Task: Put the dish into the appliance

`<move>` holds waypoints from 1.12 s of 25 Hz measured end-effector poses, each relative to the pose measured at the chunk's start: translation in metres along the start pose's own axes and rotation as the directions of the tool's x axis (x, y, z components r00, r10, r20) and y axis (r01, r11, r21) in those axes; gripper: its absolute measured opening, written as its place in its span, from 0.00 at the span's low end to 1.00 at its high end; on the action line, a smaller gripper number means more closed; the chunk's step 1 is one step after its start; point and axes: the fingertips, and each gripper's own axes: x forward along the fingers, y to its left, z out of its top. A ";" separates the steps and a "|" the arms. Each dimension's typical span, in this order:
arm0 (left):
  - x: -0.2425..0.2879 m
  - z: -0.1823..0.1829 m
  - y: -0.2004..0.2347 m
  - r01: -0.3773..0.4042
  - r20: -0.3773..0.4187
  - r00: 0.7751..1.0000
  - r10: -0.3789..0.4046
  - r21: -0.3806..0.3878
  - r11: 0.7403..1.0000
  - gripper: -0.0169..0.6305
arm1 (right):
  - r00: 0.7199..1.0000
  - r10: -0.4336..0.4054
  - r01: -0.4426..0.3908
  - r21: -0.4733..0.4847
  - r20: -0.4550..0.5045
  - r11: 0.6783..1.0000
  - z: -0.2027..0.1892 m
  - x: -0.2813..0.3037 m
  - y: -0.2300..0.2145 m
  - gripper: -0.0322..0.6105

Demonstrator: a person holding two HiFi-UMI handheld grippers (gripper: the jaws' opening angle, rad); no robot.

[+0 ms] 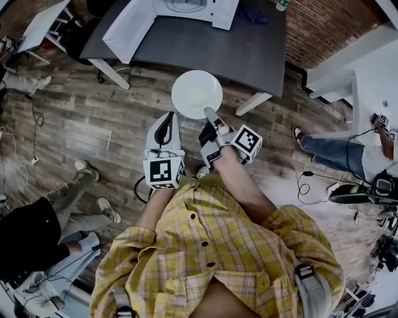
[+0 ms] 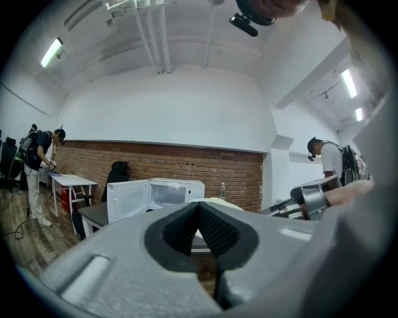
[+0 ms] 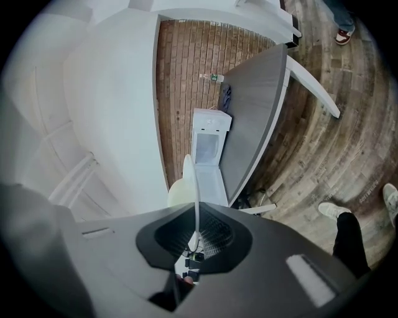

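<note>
A round white dish (image 1: 196,93) hangs over the wooden floor just in front of the dark grey table (image 1: 249,53). My right gripper (image 1: 209,113) is shut on the dish's near rim; in the right gripper view the dish (image 3: 190,180) shows edge-on between the jaws of that gripper (image 3: 196,235). A white microwave (image 1: 180,9) stands on the table with its door (image 1: 127,28) swung open. My left gripper (image 1: 166,119) is beside the right one, shut and holding nothing. In the left gripper view that gripper (image 2: 200,214) faces the microwave (image 2: 168,194).
A bottle (image 2: 222,190) and a blue cloth (image 1: 252,13) are on the table behind the microwave. One person sits low at the left (image 1: 37,242) and another stands at the right (image 1: 336,152). Cables (image 1: 311,183) lie on the floor. A white table (image 2: 68,181) stands far left.
</note>
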 end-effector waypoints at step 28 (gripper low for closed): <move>0.231 0.054 0.194 0.157 -0.006 0.988 -0.157 0.029 0.987 0.02 | 0.984 -0.023 0.016 0.041 0.178 0.999 0.074 0.270 0.038 0.07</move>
